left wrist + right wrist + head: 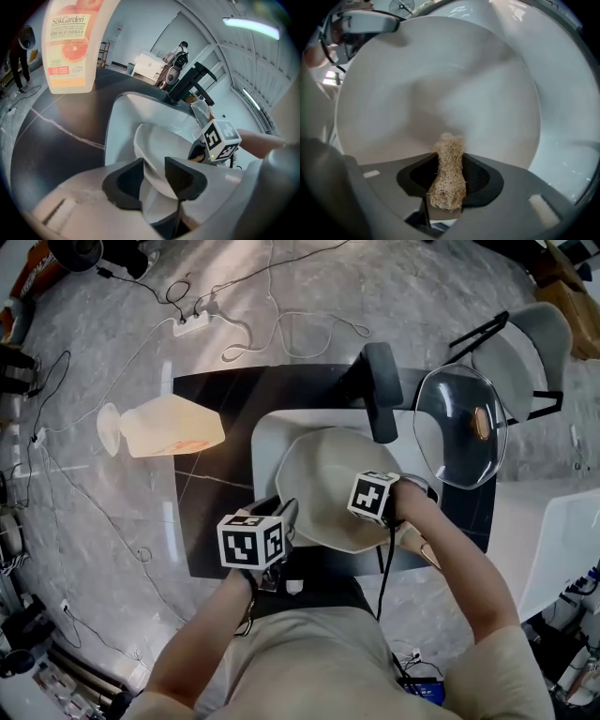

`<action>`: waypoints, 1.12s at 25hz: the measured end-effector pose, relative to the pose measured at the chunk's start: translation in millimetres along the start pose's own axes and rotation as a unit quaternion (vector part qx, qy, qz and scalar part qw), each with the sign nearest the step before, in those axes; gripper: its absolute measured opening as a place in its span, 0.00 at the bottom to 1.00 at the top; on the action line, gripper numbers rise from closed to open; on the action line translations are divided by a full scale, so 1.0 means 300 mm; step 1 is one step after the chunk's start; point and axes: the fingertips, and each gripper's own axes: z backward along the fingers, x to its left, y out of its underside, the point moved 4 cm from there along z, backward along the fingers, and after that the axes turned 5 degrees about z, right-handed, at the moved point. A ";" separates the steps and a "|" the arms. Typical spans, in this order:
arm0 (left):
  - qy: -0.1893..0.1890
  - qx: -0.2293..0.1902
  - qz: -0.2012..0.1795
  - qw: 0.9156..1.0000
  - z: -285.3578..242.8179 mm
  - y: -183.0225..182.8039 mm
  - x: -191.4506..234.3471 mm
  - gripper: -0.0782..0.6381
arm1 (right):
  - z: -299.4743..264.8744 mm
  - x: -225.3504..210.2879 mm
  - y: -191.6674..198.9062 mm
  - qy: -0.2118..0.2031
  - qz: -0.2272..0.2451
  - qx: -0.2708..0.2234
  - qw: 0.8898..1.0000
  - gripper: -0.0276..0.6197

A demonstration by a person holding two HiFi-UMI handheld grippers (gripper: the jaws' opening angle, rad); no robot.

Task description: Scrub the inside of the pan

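Observation:
A white pan [328, 493] sits tilted in a white basin [270, 442], its black handle [380, 395] pointing away from me. My left gripper [284, 519] is shut on the pan's near rim; in the left gripper view the rim [149, 161] runs between the two dark pads of that gripper [153, 172]. My right gripper [367, 512] is over the pan's inside, shut on a tan fibre scrubber [449, 173]. In the right gripper view the scrubber pokes out of the gripper [450, 164] toward the pan's pale inner wall [440, 89].
The basin rests on a black table [216, 521]. A soap bottle [169, 432] lies on the table's left, and a glass lid [459, 427] sits at the right. Behind the lid stands a grey chair [530, 343]. Cables and a power strip [192, 324] lie on the floor.

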 end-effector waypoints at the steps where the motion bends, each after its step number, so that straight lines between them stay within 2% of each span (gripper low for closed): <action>1: 0.000 -0.001 0.000 1.000 0.000 -0.001 0.000 0.32 | 0.013 0.034 -0.005 -0.022 0.006 -0.006 1.000 0.29; 5: -0.001 -0.002 0.003 1.000 0.000 -0.002 -0.002 0.32 | 0.050 0.157 -0.082 -0.104 0.023 -0.070 0.992 0.29; 8: -0.003 -0.001 0.007 1.000 0.000 -0.001 -0.004 0.32 | 0.071 0.205 -0.164 -0.150 0.011 -0.140 0.979 0.29; 11: -0.002 -0.002 0.013 1.000 0.000 -0.002 -0.002 0.31 | 0.095 0.218 -0.264 -0.175 0.000 -0.212 0.962 0.29; 13: -0.002 -0.001 0.020 1.000 0.001 -0.002 0.000 0.31 | 0.112 0.206 -0.331 -0.170 0.001 -0.257 0.951 0.29; 18: -0.002 -0.002 0.025 1.000 0.000 0.000 -0.003 0.30 | 0.142 0.130 -0.449 -0.114 0.000 -0.344 0.932 0.29; 22: 0.000 -0.004 0.023 1.000 0.003 0.000 -0.001 0.30 | 0.196 0.026 -0.528 -0.029 -0.016 -0.412 0.910 0.29; 28: -0.001 -0.006 0.019 1.000 0.003 0.000 -0.001 0.30 | 0.198 -0.141 -0.537 0.106 -0.008 -0.406 0.908 0.30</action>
